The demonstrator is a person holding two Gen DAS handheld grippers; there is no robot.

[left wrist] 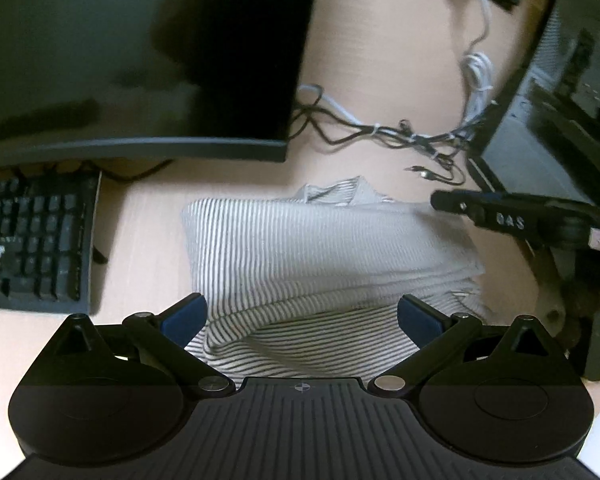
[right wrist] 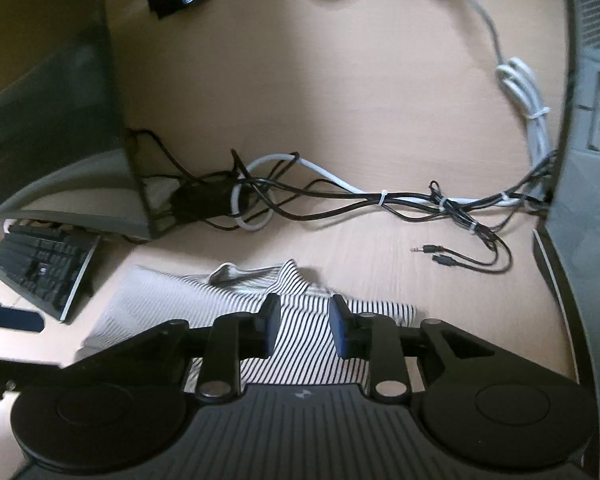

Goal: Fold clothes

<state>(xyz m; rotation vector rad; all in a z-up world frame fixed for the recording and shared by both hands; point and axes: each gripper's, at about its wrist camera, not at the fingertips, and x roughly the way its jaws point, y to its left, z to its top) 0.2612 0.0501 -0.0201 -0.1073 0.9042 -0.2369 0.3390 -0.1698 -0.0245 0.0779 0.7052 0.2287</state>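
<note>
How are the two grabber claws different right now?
The left gripper has its jaws spread wide; the right gripper has only a narrow gap. The left gripper sits over a thick folded edge of the striped shirt; the right gripper sits over a flatter part. Both have blue pads, and neither pinches the cloth.

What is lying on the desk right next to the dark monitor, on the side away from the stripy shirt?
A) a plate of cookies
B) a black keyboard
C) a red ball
B: a black keyboard lies on the desk under the edge of the dark monitor, left of the striped shirt.
</note>
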